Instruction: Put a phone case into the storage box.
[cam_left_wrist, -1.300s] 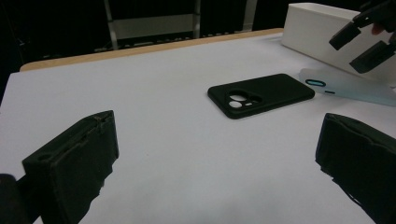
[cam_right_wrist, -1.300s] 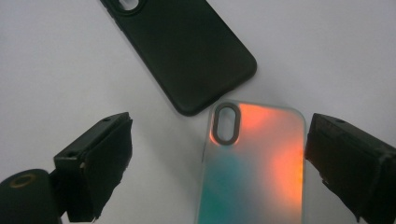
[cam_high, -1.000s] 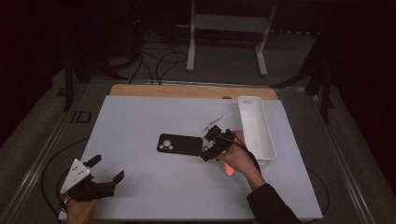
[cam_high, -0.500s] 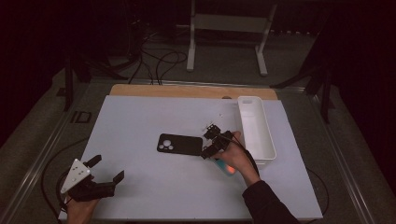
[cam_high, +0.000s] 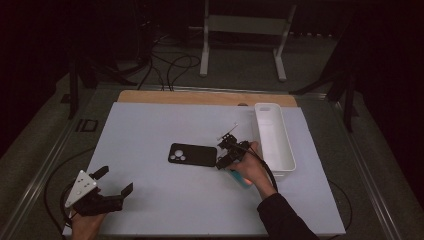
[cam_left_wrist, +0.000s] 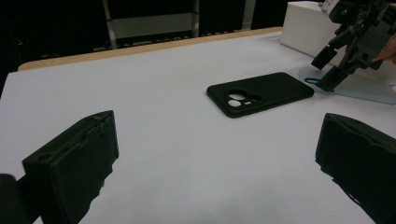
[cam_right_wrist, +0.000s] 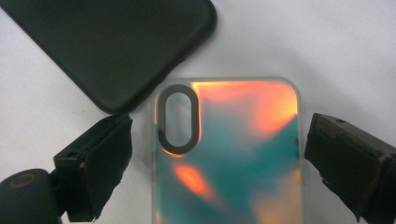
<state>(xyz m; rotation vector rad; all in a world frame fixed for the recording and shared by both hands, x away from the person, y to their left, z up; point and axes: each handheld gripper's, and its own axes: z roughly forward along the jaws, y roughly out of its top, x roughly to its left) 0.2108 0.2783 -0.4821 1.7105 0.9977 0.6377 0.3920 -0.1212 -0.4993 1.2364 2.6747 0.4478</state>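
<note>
The left gripper (cam_high: 114, 190) rests at the near left corner of the table (cam_high: 150, 125), jaws spread wide on nothing, well apart from the work; the risk there is small, though a careless sweep inward could shove the black case (cam_high: 193, 154) lying mid-table. That black case lies flat, camera holes up, its right end just beside the iridescent case (cam_right_wrist: 229, 154). The right gripper (cam_high: 227, 152) hovers over the iridescent case, which lies flat on the table, near the white bin (cam_high: 274, 135); the jaws stand open either side of its top end, not yet touching it. As I judge it, the trouble lies here: the case is thin and slick, so closing on its edges may make it flex or squirt out. The left jaw also sits close to the black case's corner, so a low or skewed descent could catch or nudge that case too.
</note>
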